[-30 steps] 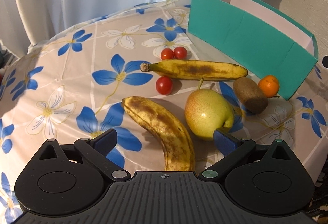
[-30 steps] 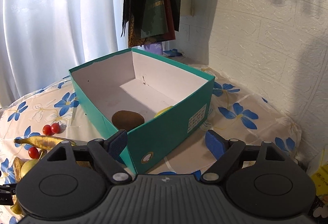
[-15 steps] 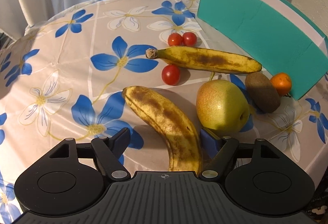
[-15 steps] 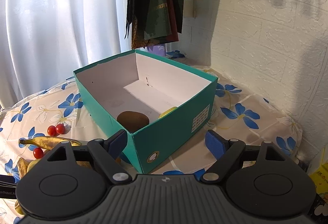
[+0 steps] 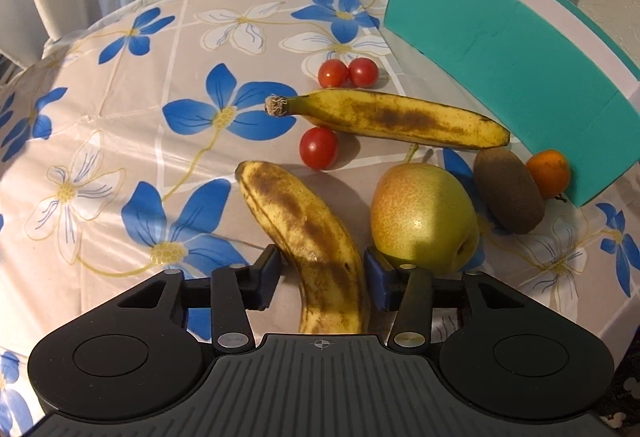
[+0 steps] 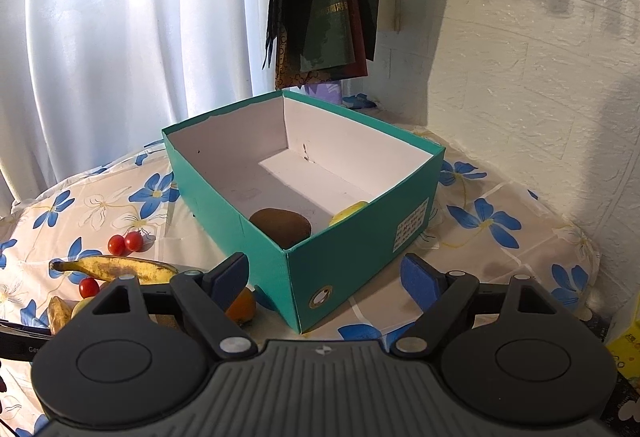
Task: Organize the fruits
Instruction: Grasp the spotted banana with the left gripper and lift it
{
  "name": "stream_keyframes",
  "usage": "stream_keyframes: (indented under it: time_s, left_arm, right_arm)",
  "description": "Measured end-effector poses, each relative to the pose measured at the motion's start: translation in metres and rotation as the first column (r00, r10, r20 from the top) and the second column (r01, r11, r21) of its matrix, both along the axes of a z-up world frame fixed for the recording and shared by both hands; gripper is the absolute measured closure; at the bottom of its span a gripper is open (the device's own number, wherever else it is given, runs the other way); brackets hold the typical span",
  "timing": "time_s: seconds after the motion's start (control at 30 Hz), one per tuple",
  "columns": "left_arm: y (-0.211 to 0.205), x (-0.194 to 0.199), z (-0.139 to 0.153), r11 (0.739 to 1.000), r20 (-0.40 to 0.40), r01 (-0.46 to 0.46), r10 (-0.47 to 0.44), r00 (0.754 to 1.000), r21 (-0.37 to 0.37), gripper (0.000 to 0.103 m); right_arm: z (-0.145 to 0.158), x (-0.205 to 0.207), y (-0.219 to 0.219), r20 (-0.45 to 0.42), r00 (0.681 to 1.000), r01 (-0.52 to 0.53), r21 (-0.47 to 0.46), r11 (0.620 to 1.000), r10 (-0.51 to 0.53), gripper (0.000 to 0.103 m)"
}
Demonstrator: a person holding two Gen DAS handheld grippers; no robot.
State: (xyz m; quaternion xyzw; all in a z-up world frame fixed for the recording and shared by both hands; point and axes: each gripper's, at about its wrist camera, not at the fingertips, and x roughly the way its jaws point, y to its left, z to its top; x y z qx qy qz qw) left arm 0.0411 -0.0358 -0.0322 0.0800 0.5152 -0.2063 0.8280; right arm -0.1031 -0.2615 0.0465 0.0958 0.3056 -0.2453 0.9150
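Left gripper (image 5: pixel 322 271) pointing steeply down at the flowered tablecloth (image 5: pixel 120 125), jaws just closing in around the near banana (image 5: pixel 304 233). Left pad (image 5: pixel 266 275) right at the peel, right pad (image 5: pixel 376 279) at the other side; contact looks made, though firm pressing cannot be told. Beyond the near banana, 1 cherry tomato (image 5: pixel 318 148) alone, then 2 more tomatoes (image 5: pixel 348 73) touching each other, just behind the far banana (image 5: pixel 396 119). Right of the near banana, a pear (image 5: pixel 424 215) close beside the right pad. Further right, a kiwi (image 5: pixel 508 191), then a small orange (image 5: pixel 548 173) against the teal box (image 5: pixel 500 53).

Right gripper (image 6: pixel 326 279) hovering level with the near corner of the box, jaws wide apart, nothing between them. Inside the box, a second kiwi (image 6: pixel 280 227) at the near wall and a yellow-green fruit (image 6: pixel 348 213) partly hidden by the rim. White curtain (image 6: pixel 120 37) behind, textured wall (image 6: pixel 520 57) at right.
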Motion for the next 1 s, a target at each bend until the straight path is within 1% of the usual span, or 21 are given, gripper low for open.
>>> stream_keyframes:
  time_s: [0.17,0.37,0.47,0.57,0.67,0.77,0.87,1.0]
  left_arm:
    - [0.001,-0.005,0.004,1.000,-0.014,0.019,-0.019,1.000,-0.004,0.063]
    - [0.017,-0.015,0.014,1.000,-0.016,0.012,-0.012,1.000,-0.027,0.063]
    - [0.024,-0.019,0.023,0.999,0.000,0.011,-0.011,1.000,-0.042,0.063]
    - [0.033,-0.024,0.036,0.997,0.022,0.001,0.001,1.000,-0.075,0.063]
    - [0.040,-0.027,0.049,0.995,0.051,-0.011,0.016,0.999,-0.098,0.063]
    - [0.047,-0.028,0.062,0.994,0.080,-0.022,0.031,0.996,-0.111,0.063]
    - [0.055,-0.030,0.066,0.993,0.090,-0.045,0.055,0.994,-0.110,0.063]
    - [0.066,-0.032,0.064,0.992,0.080,-0.078,0.087,0.993,-0.102,0.063]
  right_arm:
    - [-0.002,0.003,0.008,-0.011,0.999,-0.032,0.003,0.999,0.032,0.019]
    - [-0.003,0.006,0.020,-0.029,0.996,-0.081,0.003,0.997,0.081,0.019]
    - [-0.003,0.010,0.031,-0.035,0.991,-0.131,0.004,0.991,0.131,0.019]
    - [-0.005,0.016,0.043,-0.050,0.981,-0.185,0.007,0.983,0.185,0.019]
    - [-0.008,0.023,0.058,-0.066,0.967,-0.245,0.021,0.969,0.246,0.019]
    - [-0.014,0.031,0.073,-0.090,0.945,-0.312,0.031,0.950,0.314,0.020]
    - [-0.020,0.039,0.090,-0.109,0.923,-0.368,0.043,0.929,0.370,0.021]
    - [-0.026,0.048,0.104,-0.124,0.899,-0.416,0.058,0.907,0.420,0.024]
